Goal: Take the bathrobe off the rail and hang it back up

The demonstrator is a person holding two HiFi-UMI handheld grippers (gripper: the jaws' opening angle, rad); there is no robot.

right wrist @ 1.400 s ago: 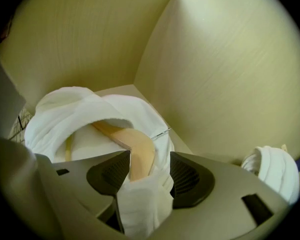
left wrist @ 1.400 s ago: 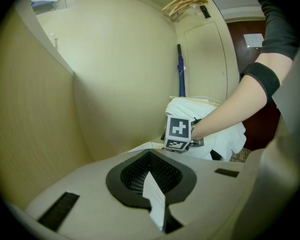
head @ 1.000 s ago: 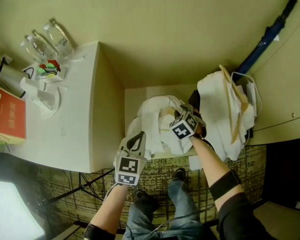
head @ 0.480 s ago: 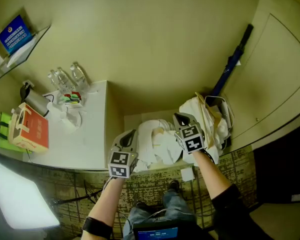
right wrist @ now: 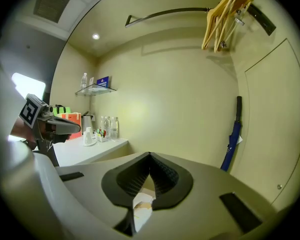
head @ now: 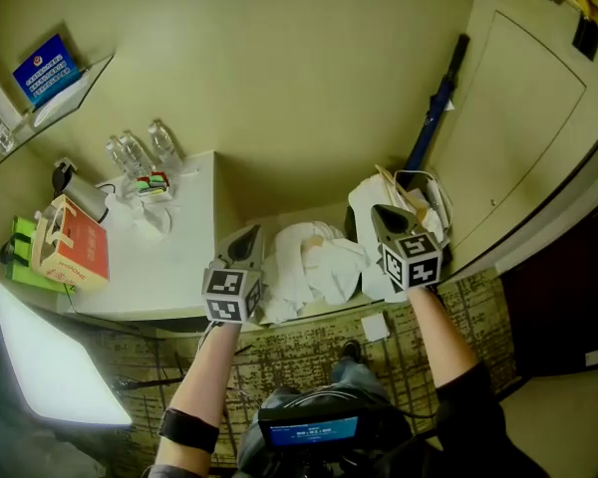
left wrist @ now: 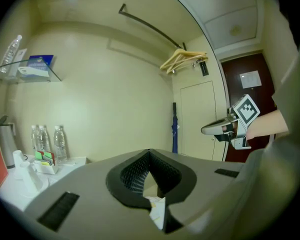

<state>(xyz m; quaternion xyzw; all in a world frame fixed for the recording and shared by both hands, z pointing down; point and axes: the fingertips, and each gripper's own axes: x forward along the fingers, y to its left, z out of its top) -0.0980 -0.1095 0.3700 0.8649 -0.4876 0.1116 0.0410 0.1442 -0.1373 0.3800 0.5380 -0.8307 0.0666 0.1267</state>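
Both grippers are up at chest height and level. The left gripper [head: 247, 235] has its jaws pressed fully together, tips meeting. The right gripper [head: 382, 213] is closed tight as well. In each gripper view a scrap of white cloth shows low in the slot behind the tips, at 6 o'clock. I cannot tell whether it is pinched or just seen through the gap, and no cloth shows at the tips themselves.

The bathrobe [head: 314, 262] is a crumpled white heap low in the recess beside the white counter [head: 164, 267]. In the head view it sits right between the two tools, at 3 o'clock from the left gripper and at 8 o'clock from the right one. A second white bundle [head: 367, 200] with a wooden hanger on it lies just behind the right gripper, at 12 o'clock from it. A blue umbrella [head: 434, 108] leans in the corner at 1 o'clock.

The rail [left wrist: 150, 26] runs overhead at 12 o'clock in the left gripper view. Bare wooden hangers [left wrist: 182, 60] cluster at its far end, well apart from the robe.
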